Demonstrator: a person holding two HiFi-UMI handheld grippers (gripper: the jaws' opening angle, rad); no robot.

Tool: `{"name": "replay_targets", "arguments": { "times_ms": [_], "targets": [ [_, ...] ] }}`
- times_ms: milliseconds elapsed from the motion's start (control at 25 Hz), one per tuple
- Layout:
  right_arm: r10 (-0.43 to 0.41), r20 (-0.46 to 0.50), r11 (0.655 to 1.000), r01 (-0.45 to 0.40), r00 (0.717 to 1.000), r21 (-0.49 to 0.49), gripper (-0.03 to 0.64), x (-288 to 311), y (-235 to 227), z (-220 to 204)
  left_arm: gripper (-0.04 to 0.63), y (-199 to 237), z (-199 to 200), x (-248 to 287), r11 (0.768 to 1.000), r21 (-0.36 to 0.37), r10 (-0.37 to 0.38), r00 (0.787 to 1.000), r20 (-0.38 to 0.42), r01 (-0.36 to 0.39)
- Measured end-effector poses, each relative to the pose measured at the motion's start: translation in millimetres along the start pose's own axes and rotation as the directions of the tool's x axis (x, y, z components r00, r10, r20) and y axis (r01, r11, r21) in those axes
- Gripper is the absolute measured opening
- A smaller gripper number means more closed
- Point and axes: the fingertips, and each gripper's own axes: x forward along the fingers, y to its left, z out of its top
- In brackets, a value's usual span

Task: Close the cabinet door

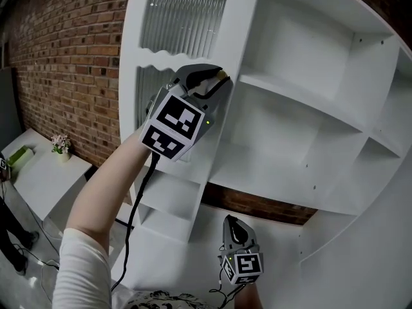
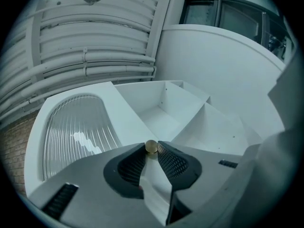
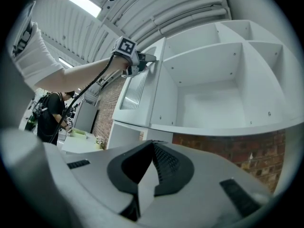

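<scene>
**Head view.** Left gripper (image 1: 215, 77) is raised to the free edge of the cabinet door (image 1: 183, 18), a white frame with ribbed glass. The door stands open, swung out to the left of the bare white shelves (image 1: 302, 102). The gripper's tips sit at a small brass knob (image 1: 223, 74) on that edge. Right gripper (image 1: 233, 225) hangs low and near, well apart from the door.

**Left gripper view.** The jaws are pinched on the knob, one ribbed pad on either side. The ribbed glass lies to the left and the empty compartments are far ahead.

**Right gripper view.** The jaws are together with nothing between them. It looks up at the shelves, with the other arm at the door edge, far left.

**Judgement.** The step in hand is swinging the door shut by the knob.
- The knob is small and round, so a slack pinch would likely slip off it.
- Hold firm at the tips and lead the hand round the hinge's arc towards the shelves, not in a straight push.
- Slow over the last part so the door seats without bouncing back.
- The right gripper is best kept out of the opening.
</scene>
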Motion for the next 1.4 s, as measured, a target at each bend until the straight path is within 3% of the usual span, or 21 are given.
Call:
{"name": "replay_targets", "arguments": {
  "times_ms": [320, 760, 1040, 1400],
  "targets": [
    [-0.029, -0.012, 0.999, 0.03, 0.999, 0.025, 0.008, -7, -7, -2, 0.097, 2, -3, 3, 1.0, 0.019, 0.004, 1.0, -0.002, -0.004],
    [-0.055, -0.026, 0.998, 0.056, 0.998, 0.035, 0.008, -18, 9, -6, 0.097, -1, -8, -21, 0.996, -0.076, 0.063, 0.994, 0.095, -0.056],
    [-0.04, 0.0, 0.997, 0.04, 0.999, 0.062, 0.008, -19, 32, -3, 0.086, -21, -34, -69, 0.986, -0.167, 0.003, 0.995, 0.098, 0.014],
    [-0.031, 0.021, 0.998, 0.03, 0.999, 0.052, 0.008, -7, 73, 4, 0.009, -71, -109, -165, 0.94, -0.328, -0.084, 0.996, 0.033, 0.09]
  ]
}}
